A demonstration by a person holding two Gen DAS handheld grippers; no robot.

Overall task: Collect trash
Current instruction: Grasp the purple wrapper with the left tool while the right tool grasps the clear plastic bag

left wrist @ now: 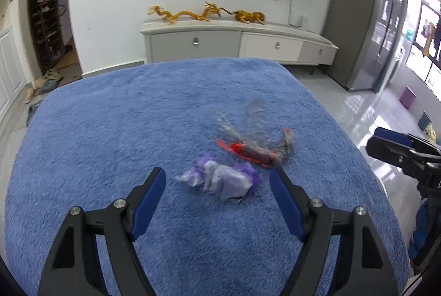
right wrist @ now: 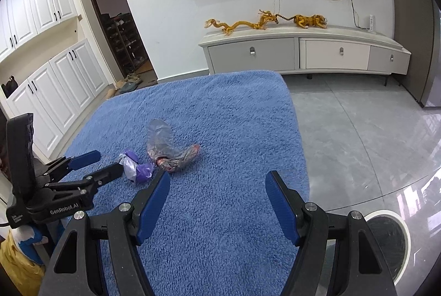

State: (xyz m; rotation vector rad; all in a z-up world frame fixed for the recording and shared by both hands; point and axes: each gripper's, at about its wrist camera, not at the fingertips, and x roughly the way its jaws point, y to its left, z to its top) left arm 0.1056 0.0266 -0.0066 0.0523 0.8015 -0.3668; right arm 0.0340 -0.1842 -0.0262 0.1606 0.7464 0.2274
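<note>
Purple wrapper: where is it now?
In the left wrist view, the purple wrapper lies on the blue rug, beside the clear plastic wrapper.

The blue rug (left wrist: pixel 110 130) lies bare on every side of the purple wrapper (left wrist: pixel 220 180) and the clear red-tipped wrapper (left wrist: pixel 253 141), which lie just beside each other, perhaps touching. The left gripper (right wrist: pixel 107 162) crowds the purple wrapper's left side. Right of the rug, open tiled floor (right wrist: pixel 358 136) leads to a white-rimmed bin (right wrist: pixel 386 241).
</note>
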